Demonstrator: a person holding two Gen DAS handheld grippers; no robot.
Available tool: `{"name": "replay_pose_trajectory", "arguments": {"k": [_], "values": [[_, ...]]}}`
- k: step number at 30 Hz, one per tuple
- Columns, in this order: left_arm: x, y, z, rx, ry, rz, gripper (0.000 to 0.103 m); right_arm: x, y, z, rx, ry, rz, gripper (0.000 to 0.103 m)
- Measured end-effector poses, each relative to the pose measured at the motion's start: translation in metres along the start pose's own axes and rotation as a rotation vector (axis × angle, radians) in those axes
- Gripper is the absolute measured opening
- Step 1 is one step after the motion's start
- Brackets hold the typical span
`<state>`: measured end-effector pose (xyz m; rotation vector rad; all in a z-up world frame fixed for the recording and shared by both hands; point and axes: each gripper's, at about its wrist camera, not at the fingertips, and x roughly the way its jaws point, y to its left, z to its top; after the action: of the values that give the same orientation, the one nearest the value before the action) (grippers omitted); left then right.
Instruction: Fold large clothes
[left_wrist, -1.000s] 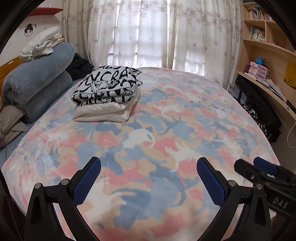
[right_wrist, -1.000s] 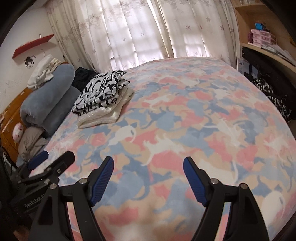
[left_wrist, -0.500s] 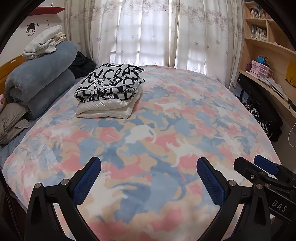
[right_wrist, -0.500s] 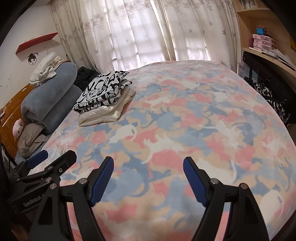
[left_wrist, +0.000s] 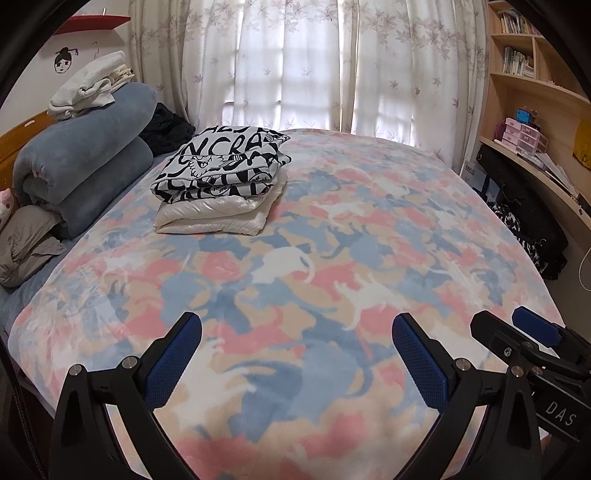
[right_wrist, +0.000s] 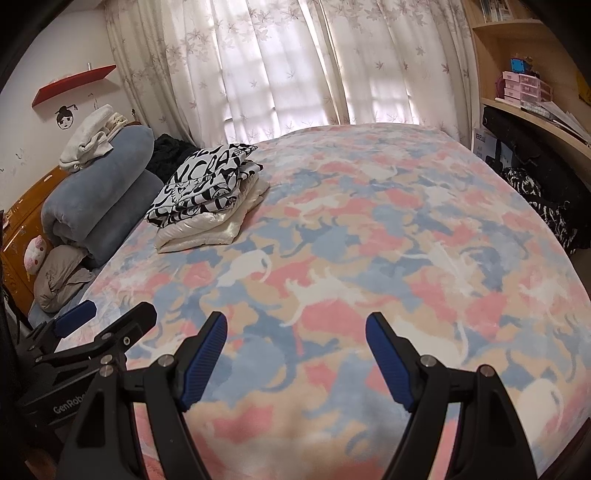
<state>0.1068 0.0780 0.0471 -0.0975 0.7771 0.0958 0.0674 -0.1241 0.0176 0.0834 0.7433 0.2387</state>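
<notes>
Nothing moved: folded clothes (glossy, printed) top fleecy blanket.

the white folded garment is mostly hidden under the black-and-white printed one, whose lettering is broken by folds and can't be read whole. a black heap in the upper left sits half behind the rolled blue blanket. at the left edge a pink plush is cut off. book spines on the shelf, upper right, are too small to read.
</notes>
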Motion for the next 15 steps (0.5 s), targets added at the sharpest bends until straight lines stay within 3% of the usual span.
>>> {"name": "replay_pose_trajectory", "arguments": {"k": [15], "values": [[0.0050,0.0035,-0.0048,0.010,0.029,0.001,0.102,0.0000,-0.0005,-0.0048,-0.003,-0.001,-0.031,0.078]]}}
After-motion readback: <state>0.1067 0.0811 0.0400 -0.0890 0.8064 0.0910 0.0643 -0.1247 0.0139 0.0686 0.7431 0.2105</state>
